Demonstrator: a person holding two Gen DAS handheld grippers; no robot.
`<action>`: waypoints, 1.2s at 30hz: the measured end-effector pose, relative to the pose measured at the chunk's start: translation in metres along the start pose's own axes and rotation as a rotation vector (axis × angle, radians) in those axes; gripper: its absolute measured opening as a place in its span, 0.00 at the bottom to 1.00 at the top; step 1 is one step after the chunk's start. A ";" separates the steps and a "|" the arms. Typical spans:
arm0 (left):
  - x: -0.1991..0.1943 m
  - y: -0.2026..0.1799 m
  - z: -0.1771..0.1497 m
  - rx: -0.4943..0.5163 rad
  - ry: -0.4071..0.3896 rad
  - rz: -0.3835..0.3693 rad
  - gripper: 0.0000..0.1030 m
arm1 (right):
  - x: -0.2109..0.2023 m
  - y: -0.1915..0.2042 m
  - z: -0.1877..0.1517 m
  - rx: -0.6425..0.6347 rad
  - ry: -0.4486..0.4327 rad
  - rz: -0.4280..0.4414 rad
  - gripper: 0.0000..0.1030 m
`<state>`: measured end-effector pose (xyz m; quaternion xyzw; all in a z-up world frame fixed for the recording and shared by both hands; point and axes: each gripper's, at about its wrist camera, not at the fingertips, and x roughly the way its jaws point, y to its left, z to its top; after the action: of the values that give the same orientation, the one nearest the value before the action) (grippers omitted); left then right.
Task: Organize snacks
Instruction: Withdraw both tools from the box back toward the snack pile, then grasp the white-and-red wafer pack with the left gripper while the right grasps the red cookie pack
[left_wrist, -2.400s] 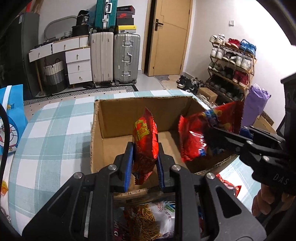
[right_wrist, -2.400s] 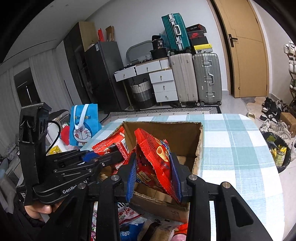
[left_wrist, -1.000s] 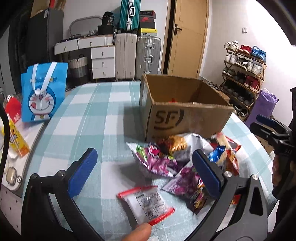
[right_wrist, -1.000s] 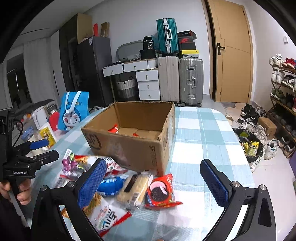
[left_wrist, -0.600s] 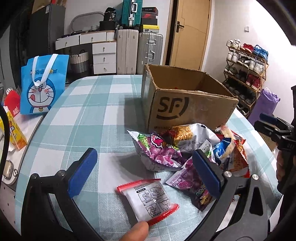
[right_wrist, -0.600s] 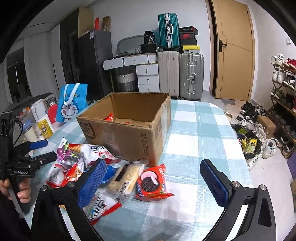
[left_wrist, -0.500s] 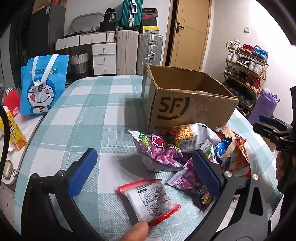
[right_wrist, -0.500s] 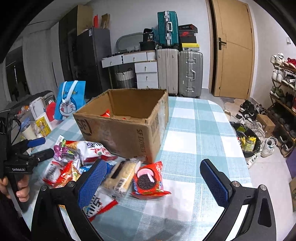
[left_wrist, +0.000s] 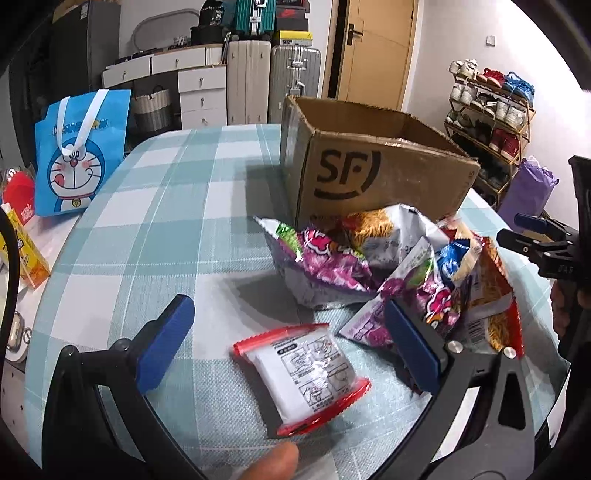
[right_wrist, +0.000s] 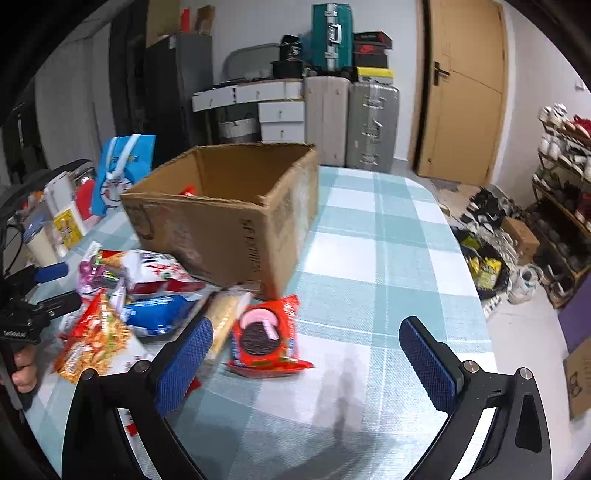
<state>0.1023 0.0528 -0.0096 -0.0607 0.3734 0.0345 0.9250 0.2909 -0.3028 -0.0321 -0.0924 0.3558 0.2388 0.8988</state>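
Cardboard box (left_wrist: 373, 173) stands behind heaped snack packets (left_wrist: 373, 258); both grippers' fingers (right_wrist: 424, 354) spread wide, empty.

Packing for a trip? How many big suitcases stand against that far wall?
3: a beige hard-shell suitcase and a silver one side by side on the floor, a teal one stacked above. Others may be hidden.

Bare checked tablecloth (left_wrist: 155, 206) lies open from 9 to 12 o'clock, while a snack pile (left_wrist: 388, 266) and cardboard box (left_wrist: 369, 173) block 1 to 3 o'clock.
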 end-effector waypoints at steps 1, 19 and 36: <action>0.000 0.001 -0.001 0.000 0.000 0.001 0.99 | 0.003 -0.001 -0.001 0.002 0.015 -0.004 1.00; 0.008 -0.004 -0.011 0.056 0.082 -0.035 0.99 | 0.042 0.008 -0.007 -0.033 0.157 0.032 1.00; 0.024 0.001 -0.018 0.054 0.161 -0.055 0.99 | 0.061 0.002 -0.002 -0.057 0.183 0.021 0.91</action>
<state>0.1071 0.0522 -0.0393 -0.0483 0.4457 -0.0061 0.8938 0.3277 -0.2797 -0.0750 -0.1358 0.4305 0.2488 0.8569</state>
